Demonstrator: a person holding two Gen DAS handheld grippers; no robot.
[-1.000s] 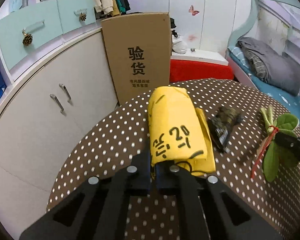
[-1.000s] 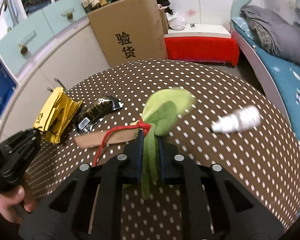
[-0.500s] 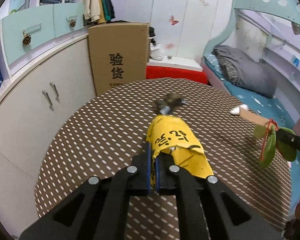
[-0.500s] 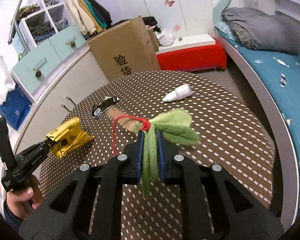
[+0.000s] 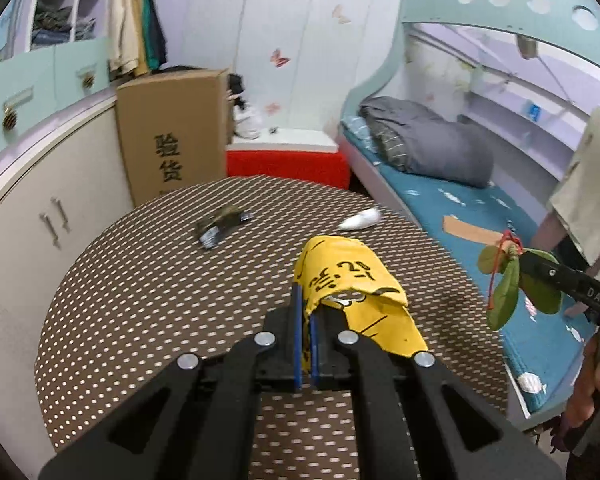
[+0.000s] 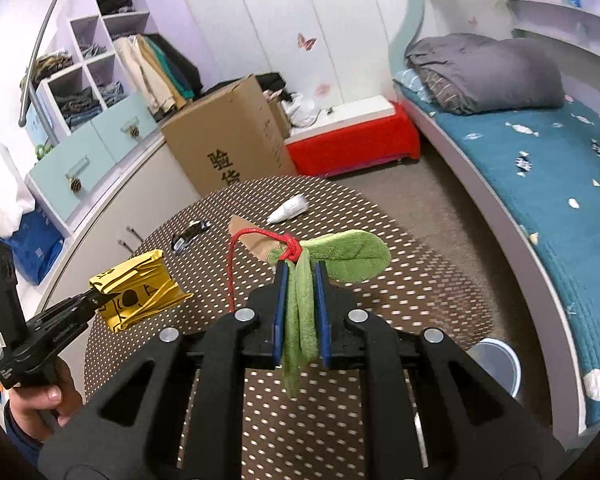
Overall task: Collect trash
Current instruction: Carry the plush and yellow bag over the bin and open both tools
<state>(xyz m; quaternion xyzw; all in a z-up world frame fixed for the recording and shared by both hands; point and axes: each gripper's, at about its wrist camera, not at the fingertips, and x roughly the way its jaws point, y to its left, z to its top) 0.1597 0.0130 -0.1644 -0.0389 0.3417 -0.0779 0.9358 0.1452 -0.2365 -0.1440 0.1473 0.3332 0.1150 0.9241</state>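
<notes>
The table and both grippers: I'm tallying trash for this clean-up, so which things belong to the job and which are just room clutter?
Job:
- yellow wrapper, in left gripper
- green leaf bundle, in right gripper
- dark wrapper
- white tube
- cardboard scrap
- bin

Clutter:
- cardboard box
- grey bedding
- hanging clothes

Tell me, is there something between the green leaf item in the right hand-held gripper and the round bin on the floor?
Nothing visible. The green leaf item hangs above the dotted table; the bin stands beyond its edge, partly hidden by the right hand-held gripper.
</notes>
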